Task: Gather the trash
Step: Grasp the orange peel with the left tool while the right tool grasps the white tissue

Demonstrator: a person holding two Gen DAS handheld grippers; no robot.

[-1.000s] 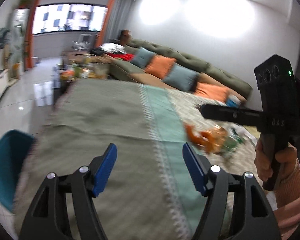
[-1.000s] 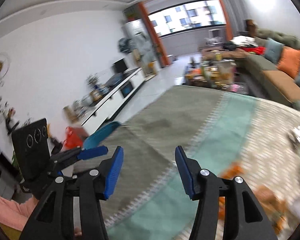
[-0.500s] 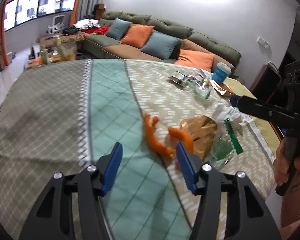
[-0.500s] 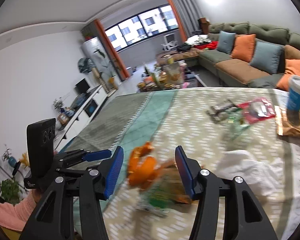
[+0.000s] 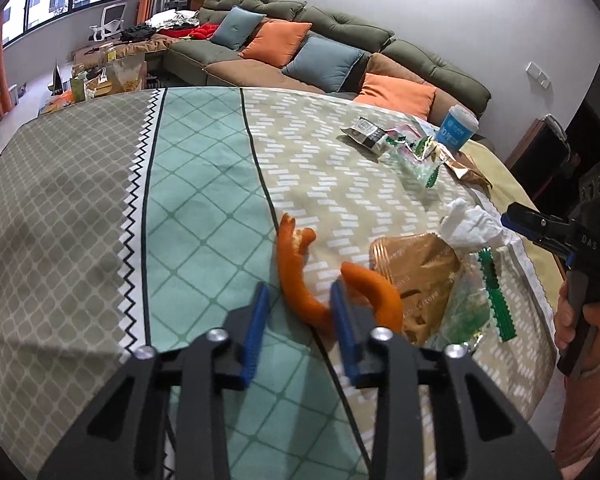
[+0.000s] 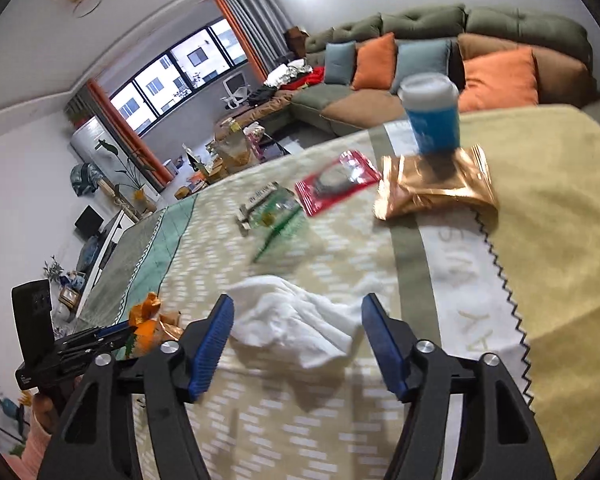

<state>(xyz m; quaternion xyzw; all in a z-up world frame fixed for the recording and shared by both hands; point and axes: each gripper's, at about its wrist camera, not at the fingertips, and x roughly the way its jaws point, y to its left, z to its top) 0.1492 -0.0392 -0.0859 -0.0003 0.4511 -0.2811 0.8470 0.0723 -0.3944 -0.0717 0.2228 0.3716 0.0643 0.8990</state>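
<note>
A table covered with a patterned tablecloth in grey, teal and beige bands is seen from two handheld grippers. Trash is scattered over its beige part.

In the left wrist view, the left gripper, black with blue pads, is pointed down at a curled strip of orange peel lying on the cloth. Its jaws are closing and stand narrowly apart; the peel's near end is seen between them, against the right pad, but a firm pinch cannot be confirmed. A second curl of orange peel lies just to the right of that pad, touching a crinkled gold-brown snack wrapper. A clear plastic bag with a green strip lies beside the wrapper.

In the right wrist view, the right gripper is held over a crumpled white paper tissue. Its jaws are opening and spread wide, with the tissue lying between them and not pressed by either pad.

Farther along the table, a red-edged clear packet, a shiny copper foil packet and a blue paper cup with a white lid are seen; the cup stands upright at the far edge of the foil packet. A green sofa with orange and blue cushions is set behind the table.
</note>
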